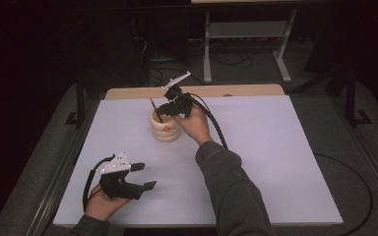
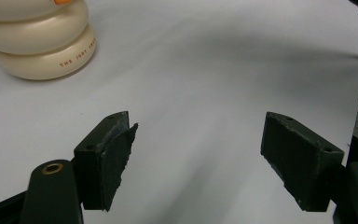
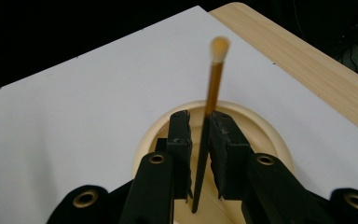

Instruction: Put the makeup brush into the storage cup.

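While our right gripper (image 3: 198, 135) clenches a thin brush (image 3: 210, 100) above the cream pot (image 1: 165, 129), our left gripper (image 2: 198, 158) rests released on the bench (image 1: 275, 147).

White sheet (image 1: 256, 162) over a wooden table (image 1: 246, 90); metal stand (image 1: 246, 34) on the floor behind.

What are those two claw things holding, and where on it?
The right gripper pinches a thin brush along its lower stick, over the cream pot. The left gripper is open, holding nothing.
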